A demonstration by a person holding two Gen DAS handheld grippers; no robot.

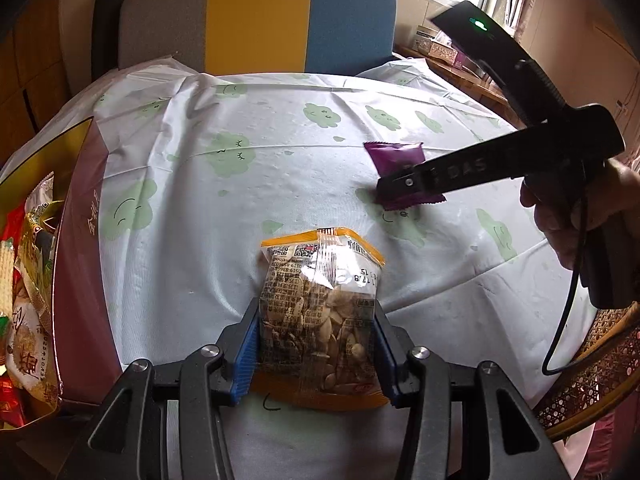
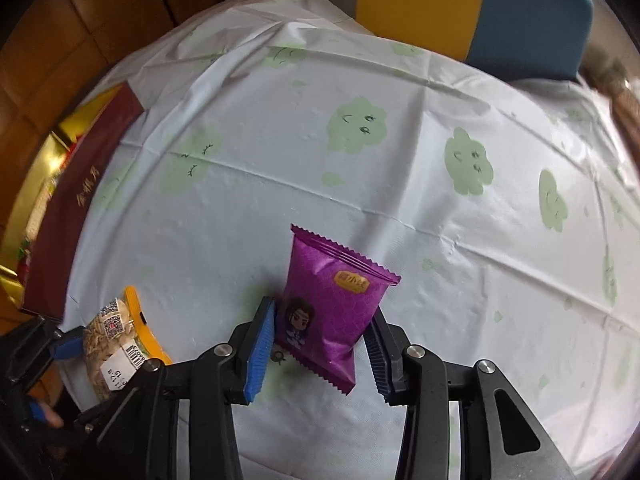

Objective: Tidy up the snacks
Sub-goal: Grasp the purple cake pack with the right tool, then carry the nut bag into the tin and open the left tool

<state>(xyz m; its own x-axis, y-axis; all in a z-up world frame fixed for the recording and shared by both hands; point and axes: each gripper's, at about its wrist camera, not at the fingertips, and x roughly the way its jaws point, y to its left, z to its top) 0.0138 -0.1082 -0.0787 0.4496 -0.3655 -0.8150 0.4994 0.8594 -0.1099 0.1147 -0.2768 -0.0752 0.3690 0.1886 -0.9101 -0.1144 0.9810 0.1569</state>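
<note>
A clear seed packet with orange edges (image 1: 320,280) lies on the white cloth with green clouds (image 1: 240,120). My left gripper (image 1: 316,306) is shut on it, a blue pad pressing each side. The same packet (image 2: 112,336) shows at the lower left of the right wrist view, with a left blue pad (image 2: 68,346) on it. To the right a purple snack packet (image 2: 336,292) rests tilted on the cloth, and my right gripper (image 2: 322,310) is shut on its lower half. From the left wrist view, a right finger (image 1: 404,184) covers part of that purple packet (image 1: 396,154).
A maroon and gold box (image 1: 80,240) at the table's left edge holds several snack packets (image 1: 28,280). A grey, yellow and blue chair back (image 1: 260,20) stands beyond the table. A woven cane rim (image 1: 592,364) sits at the right, below a hand (image 1: 560,216).
</note>
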